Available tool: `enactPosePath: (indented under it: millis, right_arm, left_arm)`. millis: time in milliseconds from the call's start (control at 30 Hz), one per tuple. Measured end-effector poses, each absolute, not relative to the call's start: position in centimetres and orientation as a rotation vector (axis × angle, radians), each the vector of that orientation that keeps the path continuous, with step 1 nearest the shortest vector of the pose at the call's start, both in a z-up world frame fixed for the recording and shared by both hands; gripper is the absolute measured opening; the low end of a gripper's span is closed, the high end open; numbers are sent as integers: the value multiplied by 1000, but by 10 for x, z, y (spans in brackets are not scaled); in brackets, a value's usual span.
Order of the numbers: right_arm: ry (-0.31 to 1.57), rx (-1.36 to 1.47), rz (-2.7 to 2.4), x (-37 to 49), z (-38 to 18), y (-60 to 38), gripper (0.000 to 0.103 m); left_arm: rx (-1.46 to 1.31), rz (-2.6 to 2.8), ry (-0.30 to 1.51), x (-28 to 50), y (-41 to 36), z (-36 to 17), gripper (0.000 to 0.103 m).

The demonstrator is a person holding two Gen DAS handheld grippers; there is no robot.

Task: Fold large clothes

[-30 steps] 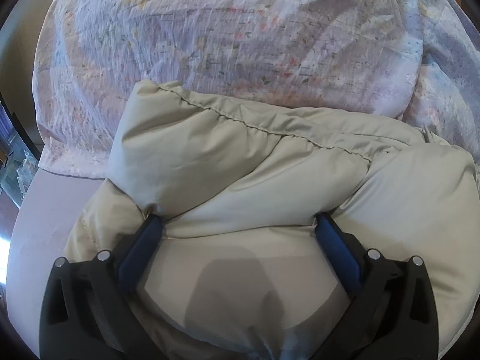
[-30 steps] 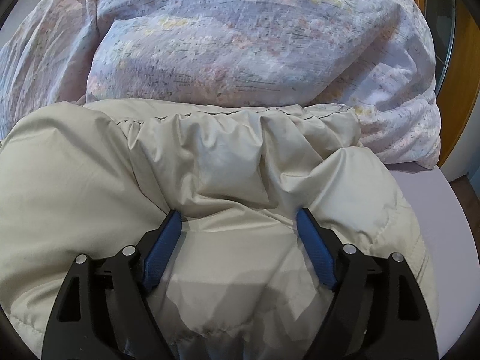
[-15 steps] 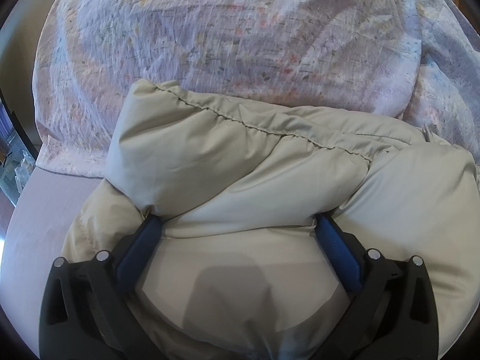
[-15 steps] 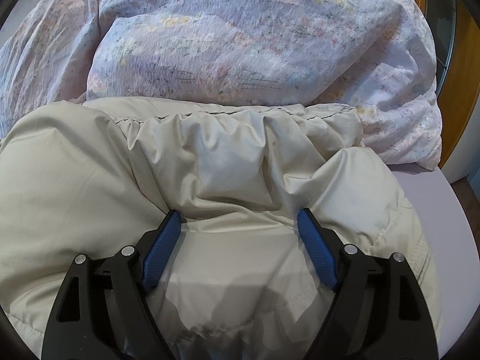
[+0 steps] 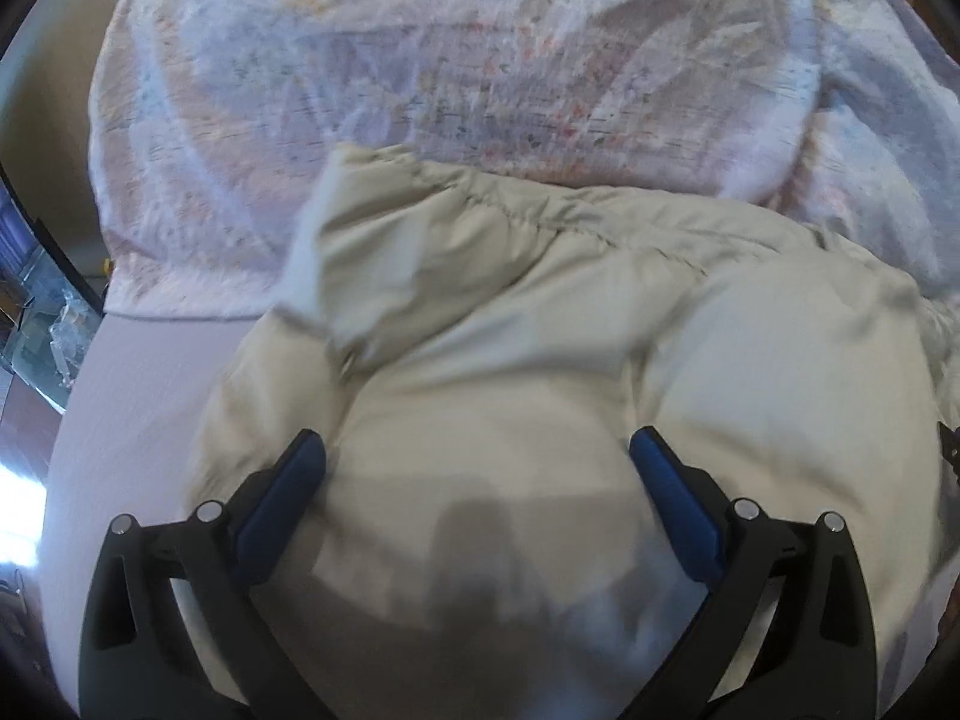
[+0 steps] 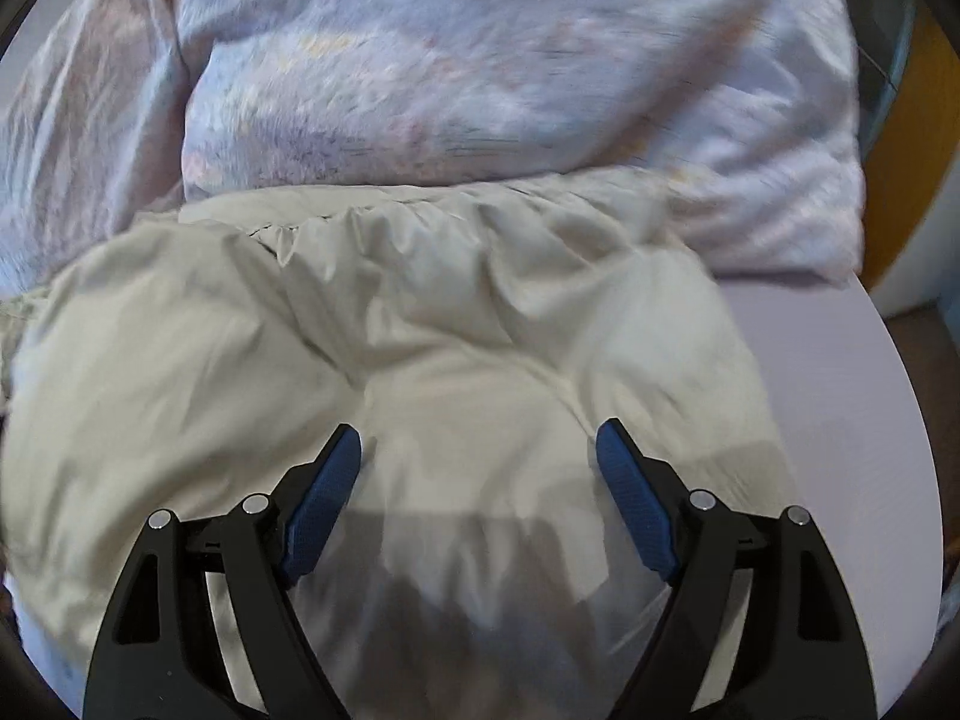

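Resting on the bed (image 6: 840, 372), one puffy beige coat (image 5: 540, 360) lies folded.
Two grippers hang over it: the left gripper (image 5: 477, 459) and the right gripper (image 6: 478, 450), whose jaws have just been opening, both stand wide apart. One flowery blanket (image 5: 450, 60) sits behind.

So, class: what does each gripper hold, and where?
Nothing: left gripper and right gripper stand open, puffy beige jacket loose between their jaws; the right's have just been opening.
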State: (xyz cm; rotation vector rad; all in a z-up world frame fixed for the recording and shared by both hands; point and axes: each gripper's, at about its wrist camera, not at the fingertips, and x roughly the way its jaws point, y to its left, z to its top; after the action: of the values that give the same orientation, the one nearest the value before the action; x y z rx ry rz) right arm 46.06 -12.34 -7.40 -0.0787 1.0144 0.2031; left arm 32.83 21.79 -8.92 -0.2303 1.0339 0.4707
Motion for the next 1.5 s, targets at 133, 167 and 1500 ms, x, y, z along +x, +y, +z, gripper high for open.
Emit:
enactPosePath:
  millis: [133,167,1500]
  right_arm:
    - [1047,93,136,440,-58,-176,88]
    - [1064,153,100,436,-57,-194,88]
    - [1201,718,154,412,-86,-237,23]
  left_arm:
    - [-260,465,1026,290,220,-69,101]
    - [-267,466,1028,280,222,-66,101]
    - [-612,466,1009,250,253,-80,30]
